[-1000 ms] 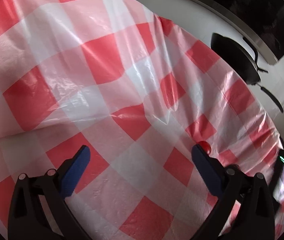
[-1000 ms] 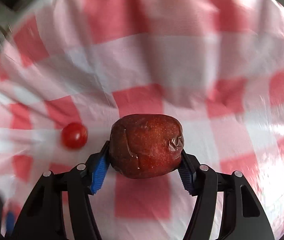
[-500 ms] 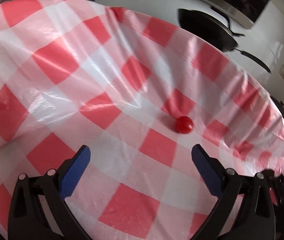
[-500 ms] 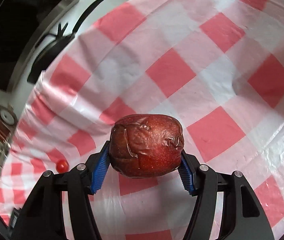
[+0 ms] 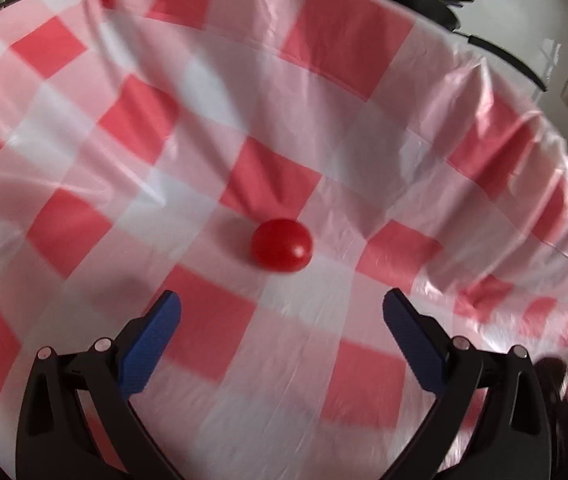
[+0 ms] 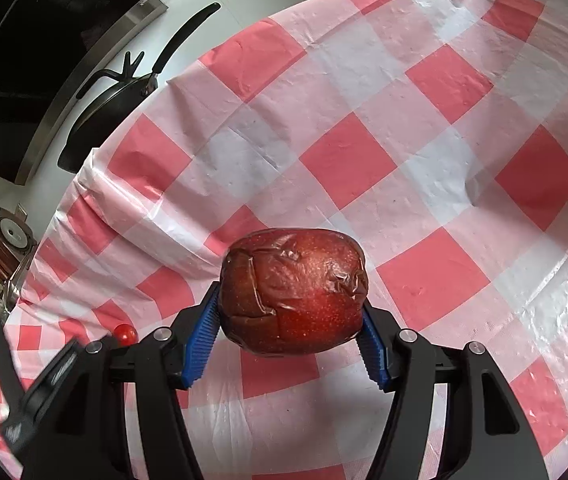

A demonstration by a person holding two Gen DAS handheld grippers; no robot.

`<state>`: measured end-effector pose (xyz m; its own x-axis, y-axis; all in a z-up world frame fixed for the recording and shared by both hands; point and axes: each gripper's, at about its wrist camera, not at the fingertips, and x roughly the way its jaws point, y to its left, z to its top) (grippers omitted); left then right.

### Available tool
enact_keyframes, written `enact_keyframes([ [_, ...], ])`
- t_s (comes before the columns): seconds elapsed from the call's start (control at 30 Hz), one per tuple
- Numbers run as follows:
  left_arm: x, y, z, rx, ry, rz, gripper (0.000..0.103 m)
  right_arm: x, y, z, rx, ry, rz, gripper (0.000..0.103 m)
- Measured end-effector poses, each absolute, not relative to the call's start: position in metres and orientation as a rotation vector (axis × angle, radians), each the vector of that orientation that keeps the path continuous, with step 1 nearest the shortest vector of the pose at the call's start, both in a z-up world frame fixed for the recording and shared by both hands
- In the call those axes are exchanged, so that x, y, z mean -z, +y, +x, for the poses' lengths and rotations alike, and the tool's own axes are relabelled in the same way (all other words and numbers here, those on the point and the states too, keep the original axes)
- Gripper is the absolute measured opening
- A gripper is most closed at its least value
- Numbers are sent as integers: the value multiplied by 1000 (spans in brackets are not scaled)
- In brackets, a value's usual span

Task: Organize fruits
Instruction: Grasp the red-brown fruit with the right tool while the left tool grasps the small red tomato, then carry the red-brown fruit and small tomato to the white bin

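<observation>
— On the bench [image 6: 435, 80], under the red-and-white checked cloth [image 5: 212, 320], how far has the fruit sorting got?

— Early, I'd judge. The right gripper [image 6: 284, 340] has its jaws pinching a dark red apple [image 6: 293, 290], lifted clear of the cloth, over the middle of the bench. The skin looks wrinkled, or wrapped in film; I can't tell which.

— And the other fruit?

— A cherry tomato [image 5: 282, 245] lies loose on the cloth, toward the bench edge nearest the wall. The left gripper [image 5: 282, 322] points at it with jaws spread wide and nothing between them; the tomato sits just ahead of the tips, not touched.

— So what's left?

— Both pieces need a home. The apple is in hand but not set down, and the tomato is not yet picked up.

— Any bowl or basket to put them in?

— None shows in either view. Beyond the far edge a black pan [image 6: 104, 120] hangs against the wall, but it is off the bench, and whether anything is in it can't be seen. Where the fruit is meant to end up, these views don't tell.
</observation>
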<state>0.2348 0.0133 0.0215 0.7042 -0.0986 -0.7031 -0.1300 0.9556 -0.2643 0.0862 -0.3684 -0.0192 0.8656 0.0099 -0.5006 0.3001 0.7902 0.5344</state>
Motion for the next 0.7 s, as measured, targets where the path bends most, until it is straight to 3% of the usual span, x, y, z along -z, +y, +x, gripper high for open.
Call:
enact_keyframes([
  [0.1,-20,3,254,-59,810,-267,96,20,-368,87,166,513,644,61],
  [0.17,-14,-2,269,-96,860,-226,84,21,-370,86,167,516,649,61],
  [0.33,-11,-6,283,-120,883,-179,78,21,-370,88,166,520,658,61],
  [0.4,-10,-10,284,-128,879,-121,57,21,-369,88,166,519,655,62],
  [0.43,-10,-12,284,-123,877,-92,40,21,-369,88,165,519,656,61],
  [0.7,-18,4,231,48,821,-144,39,21,-369,87,158,522,660,62],
])
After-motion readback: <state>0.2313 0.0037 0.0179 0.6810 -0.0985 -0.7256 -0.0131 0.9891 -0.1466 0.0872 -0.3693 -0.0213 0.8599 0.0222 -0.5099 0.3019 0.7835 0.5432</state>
